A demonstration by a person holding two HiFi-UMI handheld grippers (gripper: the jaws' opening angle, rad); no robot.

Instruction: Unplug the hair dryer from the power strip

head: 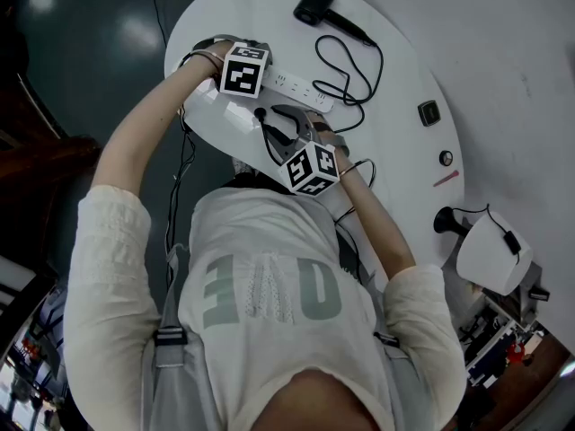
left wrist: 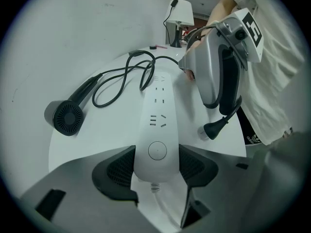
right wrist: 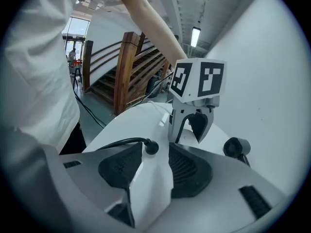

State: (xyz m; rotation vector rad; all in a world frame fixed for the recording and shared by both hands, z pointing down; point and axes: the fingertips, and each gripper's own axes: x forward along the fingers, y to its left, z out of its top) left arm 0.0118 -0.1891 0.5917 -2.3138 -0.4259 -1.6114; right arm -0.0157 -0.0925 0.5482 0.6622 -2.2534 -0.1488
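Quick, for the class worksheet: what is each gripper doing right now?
Left gripper: closed on the power strip, at its cord end.
Right gripper: open, holding nothing; the plug lies ungripped at its jaw tips.

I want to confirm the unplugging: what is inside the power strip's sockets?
Nothing: the sockets in view on the strip are bare. The plug lies loose beside it. What is under the strip is hidden.

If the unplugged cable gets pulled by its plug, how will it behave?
Probably floppy: the cable lies in loose loops on the table. Pulling the plug would likely straighten them before the hair dryer shifts. The plug lies free and looks light, so it should slide easily.
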